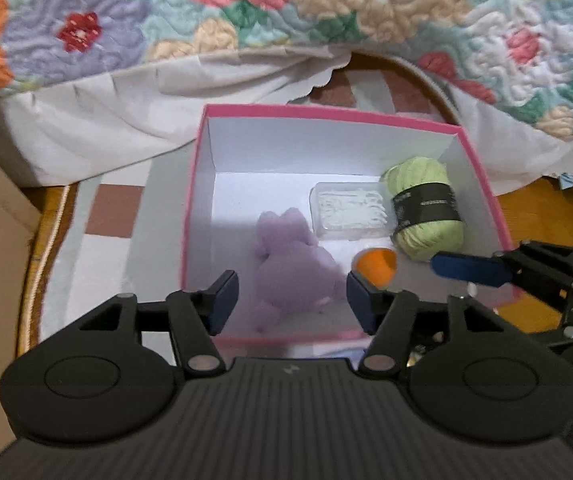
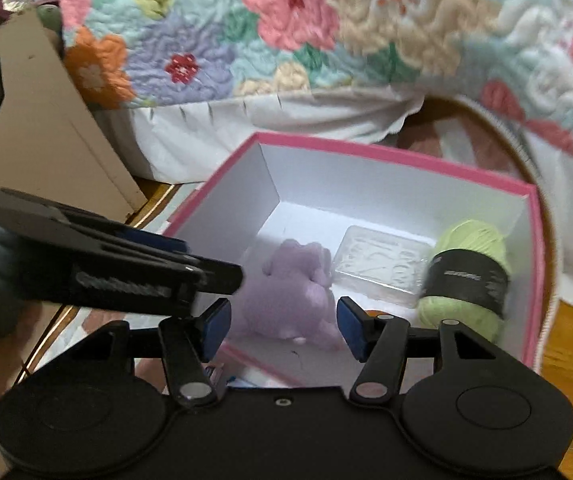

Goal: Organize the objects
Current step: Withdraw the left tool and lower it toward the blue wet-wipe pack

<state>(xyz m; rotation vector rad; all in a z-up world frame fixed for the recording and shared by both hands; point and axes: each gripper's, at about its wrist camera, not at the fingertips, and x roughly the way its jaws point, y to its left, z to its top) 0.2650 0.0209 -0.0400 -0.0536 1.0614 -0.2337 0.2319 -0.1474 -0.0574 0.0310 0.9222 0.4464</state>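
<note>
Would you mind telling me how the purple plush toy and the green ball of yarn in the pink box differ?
The purple plush toy is pale lilac and irregular in shape, while the green yarn ball is light green and rounded. The yarn wears a dark paper band; the plush has no label in view. The plush lies near the middle of the pink box; the yarn sits against its right wall. Both are soft and rest on the box floor.

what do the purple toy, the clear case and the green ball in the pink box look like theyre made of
Purple toy: soft plush fabric, going by its fuzzy matte surface. Clear case: hard transparent plastic, glossy, with white contents showing through. Green ball: wound yarn with visible strands, wrapped in a dark band, probably paper.
</note>
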